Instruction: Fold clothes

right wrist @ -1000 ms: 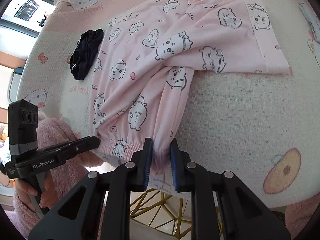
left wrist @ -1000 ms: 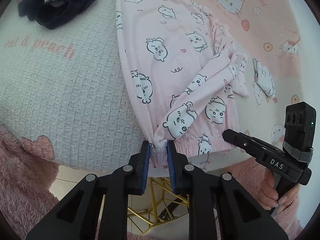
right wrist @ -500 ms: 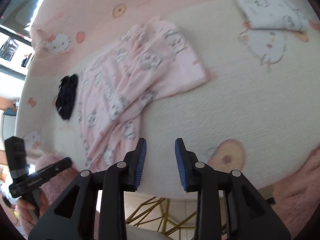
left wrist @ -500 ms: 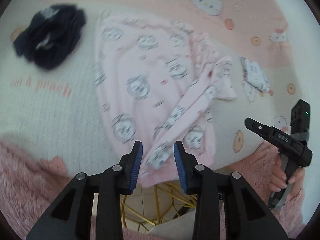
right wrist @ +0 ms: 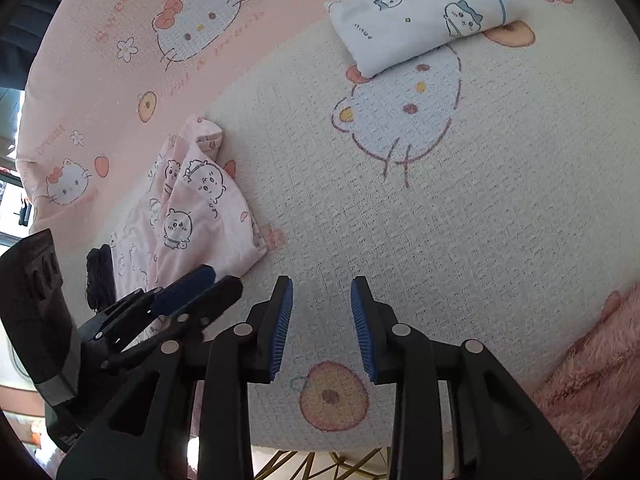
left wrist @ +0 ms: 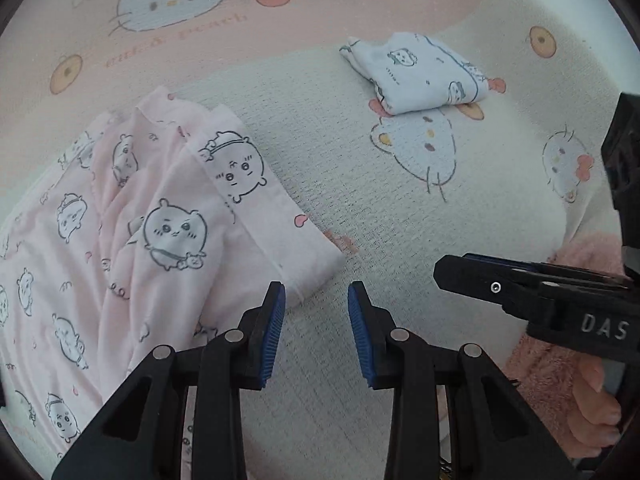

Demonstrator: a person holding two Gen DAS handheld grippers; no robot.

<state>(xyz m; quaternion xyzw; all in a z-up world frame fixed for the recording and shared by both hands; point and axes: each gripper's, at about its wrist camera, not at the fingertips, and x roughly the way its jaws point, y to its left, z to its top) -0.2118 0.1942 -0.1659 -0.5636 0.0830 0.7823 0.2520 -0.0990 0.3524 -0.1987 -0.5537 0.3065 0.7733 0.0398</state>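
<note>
Pink pyjama garment (left wrist: 132, 240) with cartoon-animal print: lies rumpled on the left of the tabletop (left wrist: 360, 208), which carries a cream and pink cat-print cover; its hemmed corner sits just ahead of the left tongs (left wrist: 316, 300), whose blue-padded jaws stand apart and empty. Right tongs (right wrist: 322, 312): jaws likewise apart over bare cover, holding nothing. Folded white printed garment (left wrist: 420, 72): far right, well apart from the pink one; dark garment (right wrist: 100, 276) beyond its far side.

Right tool (right wrist: 322, 320) agape above blanket (right wrist: 500, 200), empty.
</note>
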